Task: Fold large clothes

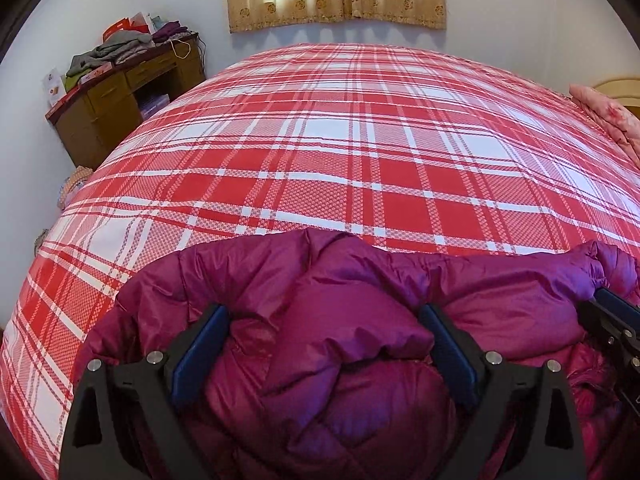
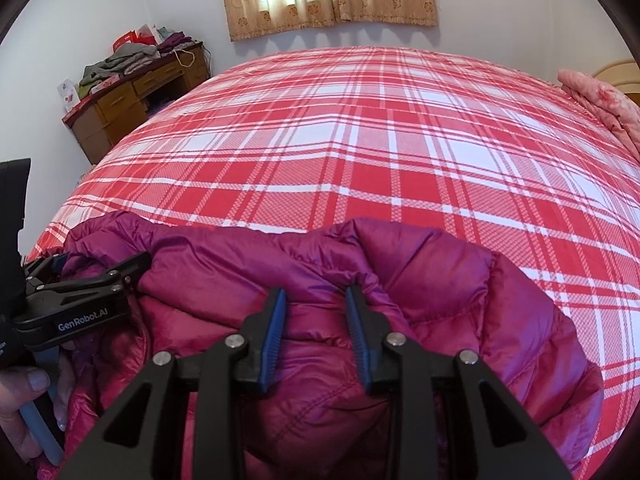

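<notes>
Purple down jacket (image 1: 360,320) lies bunched at the near edge of the plaid bed (image 1: 320,140).

Left tool (image 1: 324,316): jaws spread wide around a puffy fold, pads not visibly pressing.

Right tool (image 2: 316,300): jaws narrower, pinching a ridge at the jacket's far edge, probably to drag it flat.

Fabric glossy, quilted, heavily crumpled.
</notes>
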